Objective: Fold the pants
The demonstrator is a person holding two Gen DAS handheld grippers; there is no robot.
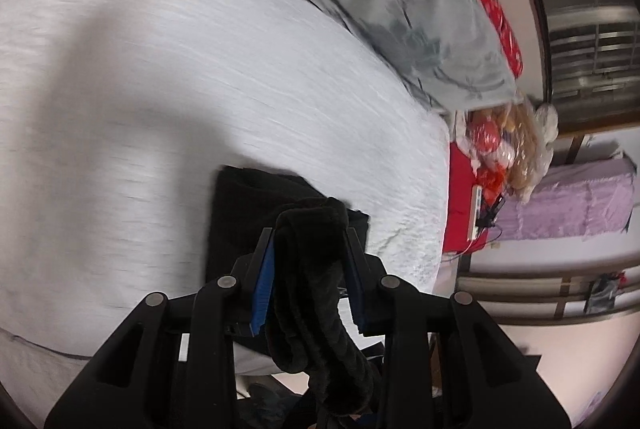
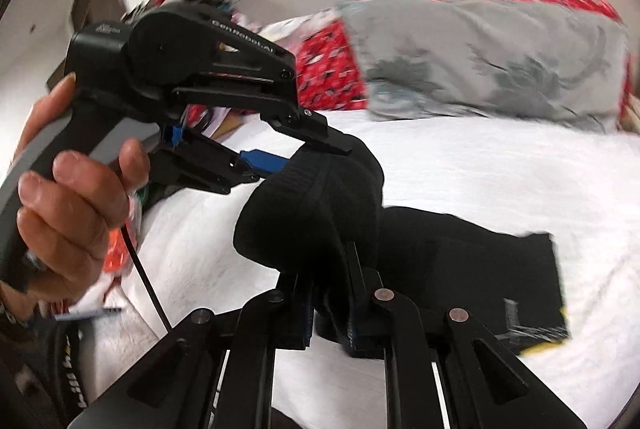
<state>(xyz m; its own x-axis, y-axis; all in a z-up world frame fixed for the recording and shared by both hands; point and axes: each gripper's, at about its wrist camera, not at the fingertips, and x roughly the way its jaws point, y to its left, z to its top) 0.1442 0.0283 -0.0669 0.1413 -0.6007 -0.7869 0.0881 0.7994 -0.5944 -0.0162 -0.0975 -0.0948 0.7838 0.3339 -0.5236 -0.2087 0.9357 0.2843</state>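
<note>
The black pants (image 2: pixel 460 261) lie partly on the white bed, with one end lifted. My left gripper (image 1: pixel 310 237) is shut on a thick bunch of the pants' black fabric (image 1: pixel 308 269), which hangs down between its blue pads. In the right wrist view the left gripper (image 2: pixel 316 153) shows at the left, held by a hand, pinching the raised fold. My right gripper (image 2: pixel 332 265) is shut on the same raised fold, just below it. The rest of the pants spread flat to the right, with a label near the hem.
The white bedsheet (image 1: pixel 200 89) covers the bed. A grey patterned pillow (image 2: pixel 500 65) on red bedding (image 2: pixel 332 65) lies at the far side. The bed's edge, a red side panel and a bag of items (image 1: pixel 508 149) show in the left wrist view. A purple cover lies beyond.
</note>
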